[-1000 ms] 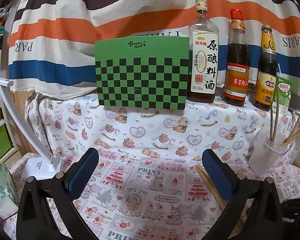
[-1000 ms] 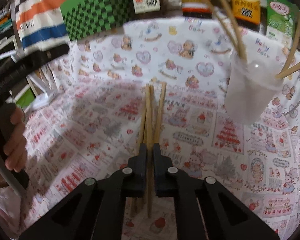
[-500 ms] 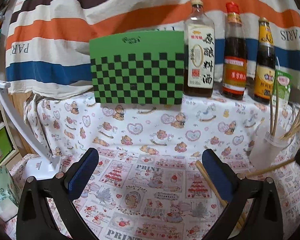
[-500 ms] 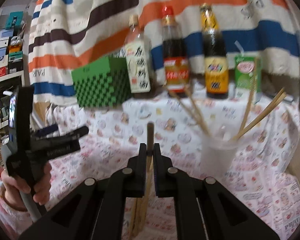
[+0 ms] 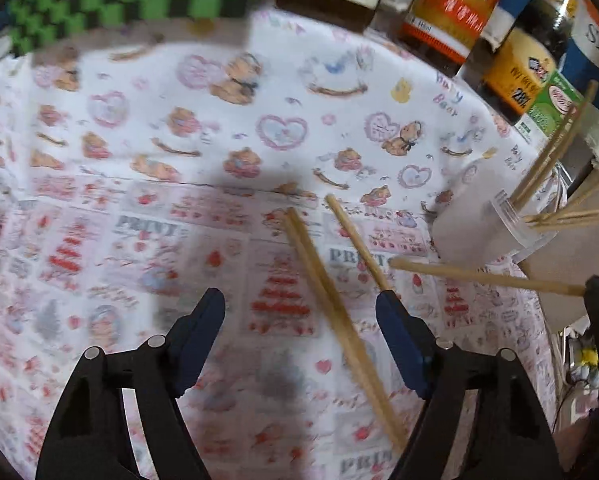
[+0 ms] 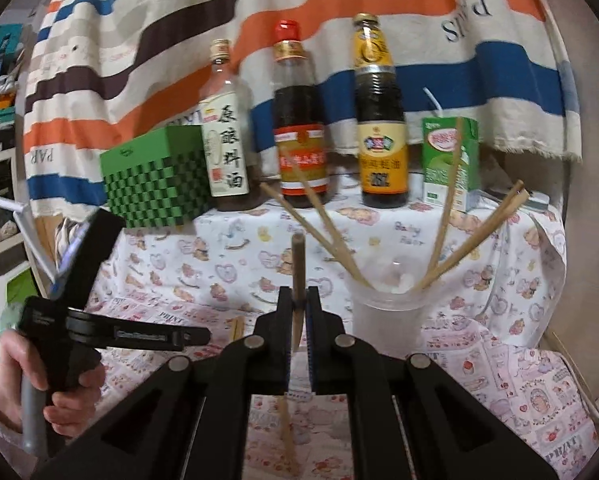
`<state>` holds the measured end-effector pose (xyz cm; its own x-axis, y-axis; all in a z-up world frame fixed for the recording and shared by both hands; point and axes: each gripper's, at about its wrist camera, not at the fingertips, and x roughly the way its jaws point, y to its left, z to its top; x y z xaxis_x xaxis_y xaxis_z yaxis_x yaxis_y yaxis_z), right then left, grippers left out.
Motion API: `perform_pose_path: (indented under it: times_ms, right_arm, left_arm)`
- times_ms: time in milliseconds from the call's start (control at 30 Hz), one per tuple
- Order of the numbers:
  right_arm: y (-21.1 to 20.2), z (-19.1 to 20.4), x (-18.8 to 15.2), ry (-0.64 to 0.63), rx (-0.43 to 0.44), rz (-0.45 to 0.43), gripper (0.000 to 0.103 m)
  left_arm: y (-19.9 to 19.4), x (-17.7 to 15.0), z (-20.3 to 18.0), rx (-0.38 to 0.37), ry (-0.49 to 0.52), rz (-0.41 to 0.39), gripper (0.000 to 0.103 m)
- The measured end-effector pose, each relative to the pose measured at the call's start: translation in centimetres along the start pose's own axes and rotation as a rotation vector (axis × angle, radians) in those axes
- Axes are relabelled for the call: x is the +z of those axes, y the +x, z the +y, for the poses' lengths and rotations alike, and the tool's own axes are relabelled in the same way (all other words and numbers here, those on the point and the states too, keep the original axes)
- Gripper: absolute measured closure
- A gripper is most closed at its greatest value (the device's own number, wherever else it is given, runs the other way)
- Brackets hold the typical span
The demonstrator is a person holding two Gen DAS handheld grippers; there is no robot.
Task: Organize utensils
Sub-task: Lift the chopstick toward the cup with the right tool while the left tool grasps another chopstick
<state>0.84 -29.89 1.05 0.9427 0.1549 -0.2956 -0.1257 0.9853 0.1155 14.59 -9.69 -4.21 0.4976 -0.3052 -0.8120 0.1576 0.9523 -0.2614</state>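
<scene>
Single chopstick [image 6: 298,268] pinched upright at frame centre in closed right claw [image 6: 298,312], left of plastic cup [image 6: 387,312] holding more chopsticks; left claw [image 5: 299,320] wide open, empty, above loose chopsticks [image 5: 331,304] on worktop [image 5: 139,160].

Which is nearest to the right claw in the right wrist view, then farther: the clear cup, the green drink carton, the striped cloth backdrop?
1. Clear cup: just ahead and to the right of the right claw, on the table.
2. Green drink carton: farther back, on the right, in the row with the bottles.
3. Striped cloth backdrop: farthest, hanging behind everything.
</scene>
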Motion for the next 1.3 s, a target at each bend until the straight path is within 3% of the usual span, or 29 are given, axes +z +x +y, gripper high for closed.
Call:
perform_pose_path:
  times_ms: [33,100,167,300,367,667,800,900,1000,1200,1300]
  right_arm:
    - [0.1,-0.3,-0.1,0.012,-0.001,0.000,0.098]
    - [0.1,-0.8,0.0,0.024,-0.008,-0.008,0.098]
    - [-0.1,-1.3,0.2,0.041,-0.019,-0.019,0.098]
    - [-0.4,-2.0,0.6,0.069,-0.018,-0.030,0.098]
    - [-0.4,-2.2,0.7,0.079,-0.018,-0.028,0.098]
    - [-0.3,-2.2,0.7,0.069,-0.030,-0.028,0.098]
    - [-0.3,-2.3,0.7,0.074,-0.032,-0.027,0.098]
    - [-0.3,-2.4,0.7,0.077,-0.038,-0.026,0.098]
    - [-0.2,-2.4,0.6,0.078,-0.040,-0.026,0.098]
    - [-0.1,-2.4,0.6,0.058,-0.051,-0.032,0.097]
    - [0.0,-2.4,0.6,0.054,-0.053,-0.028,0.097]
  left_arm:
    - [0.6,0.2,-0.2,0.011,-0.007,0.008,0.032]
    - [2.2,0.8,-0.5,0.039,-0.025,0.046,0.053]
    - [3.4,1.3,-0.5,0.062,-0.037,0.080,0.063]
    - [5.0,2.0,-0.2,0.118,-0.047,0.087,0.074]
    - [5.3,2.2,-0.1,0.136,-0.046,0.077,0.076]
    - [6.7,3.7,-0.8,0.091,-0.082,0.111,0.077]
    - [7.1,3.9,-1.5,0.171,-0.097,0.101,0.079]
    - [7.3,4.2,-1.9,0.182,-0.129,0.106,0.082]
    - [6.7,4.0,-2.1,0.185,-0.103,0.110,0.084]
    - [7.8,3.7,-6.3,0.293,0.078,0.110,0.079]
    - [7.9,3.9,-7.1,0.283,0.073,0.116,0.079]
